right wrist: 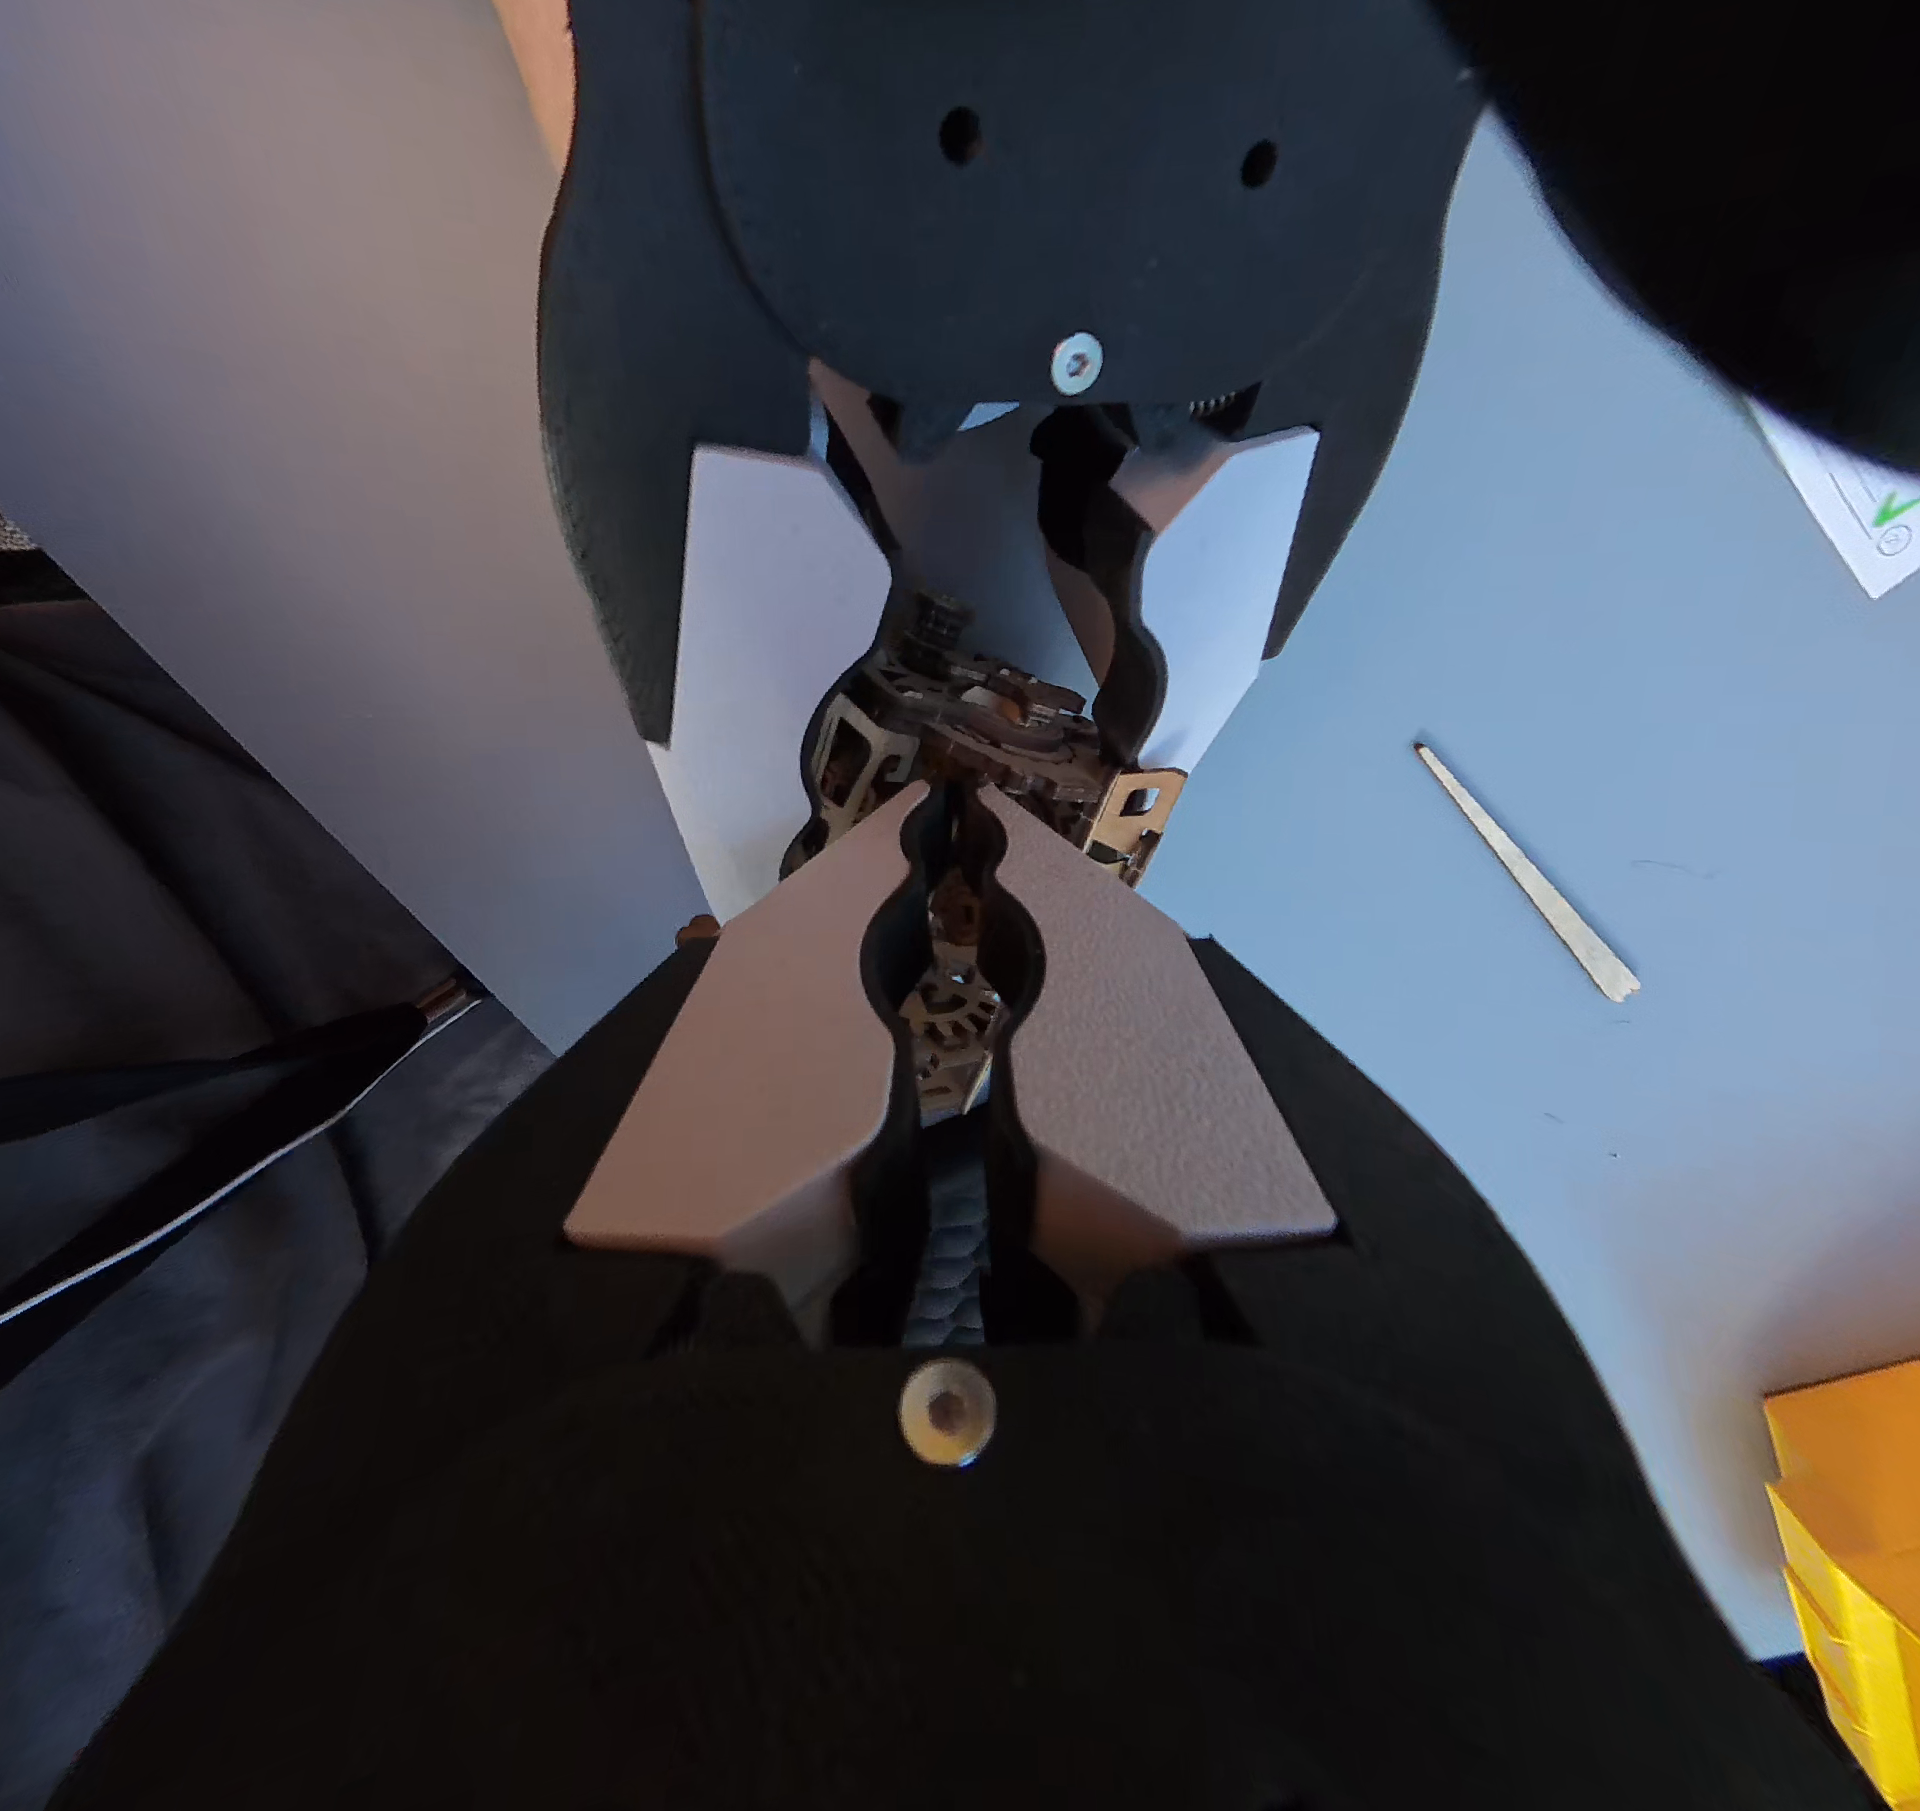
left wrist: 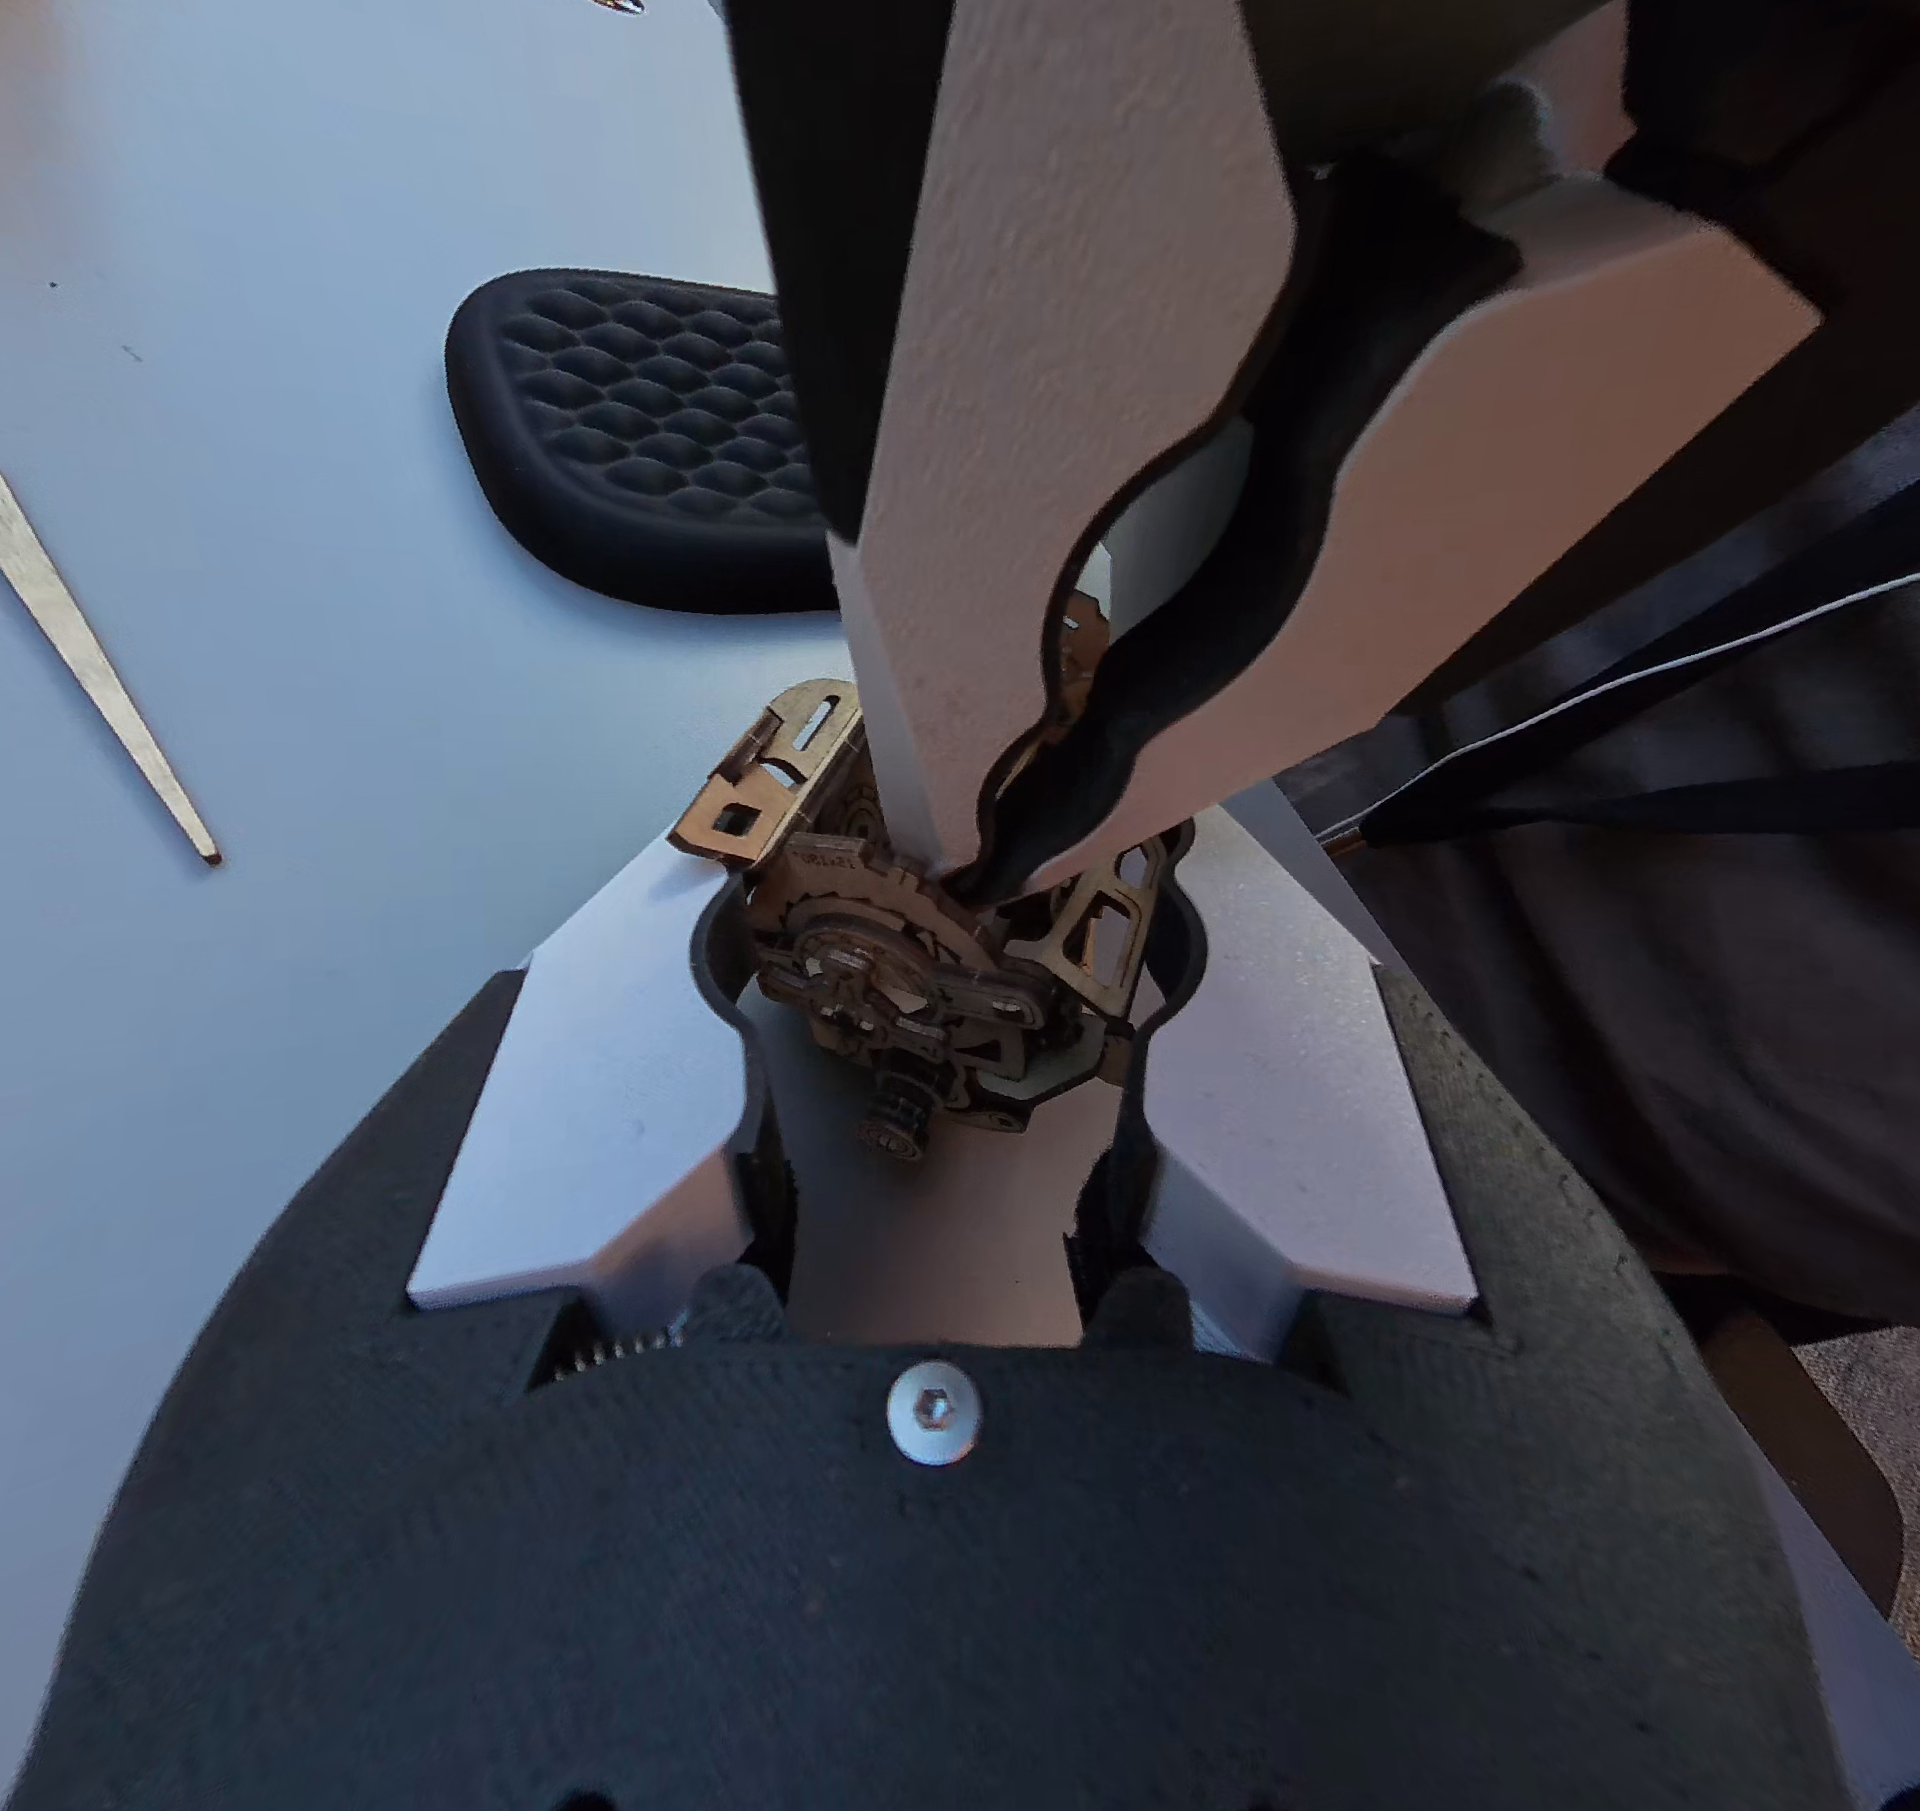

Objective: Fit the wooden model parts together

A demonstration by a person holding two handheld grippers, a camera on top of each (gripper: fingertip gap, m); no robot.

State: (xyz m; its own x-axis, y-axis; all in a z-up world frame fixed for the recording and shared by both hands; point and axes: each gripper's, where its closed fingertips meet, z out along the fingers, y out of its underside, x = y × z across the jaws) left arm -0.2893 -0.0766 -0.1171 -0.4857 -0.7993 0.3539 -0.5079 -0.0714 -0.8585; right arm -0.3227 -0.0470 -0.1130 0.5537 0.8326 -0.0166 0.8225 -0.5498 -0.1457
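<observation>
1. Above a pale table (left wrist: 312, 411), 2 handheld grippers meet nose to nose over a laser-cut wooden model (left wrist: 914, 972) with gears and slotted brackets.
2. Spread wide, the left gripper (left wrist: 940, 914) cradles the model between its white fingers (left wrist: 613, 1065), whose dark pads bear on the model's 2 sides.
3. From the opposite side, the right gripper (right wrist: 951, 805) has its jaws drawn together to a narrow slit, the tips pinched at the model's upper edge; whether a separate small part sits in that pinch cannot be told.
4. Through the slit between the right gripper's fingers, wooden fretwork shows.
5. Well apart on the table lie a thin tapered wooden strip (left wrist: 104, 660) and a black honeycomb-patterned pad (left wrist: 644, 442).
6. At the edge of the right wrist view sit a yellow bin (right wrist: 1860, 1553) and a sheet of paper (right wrist: 1870, 514).
</observation>
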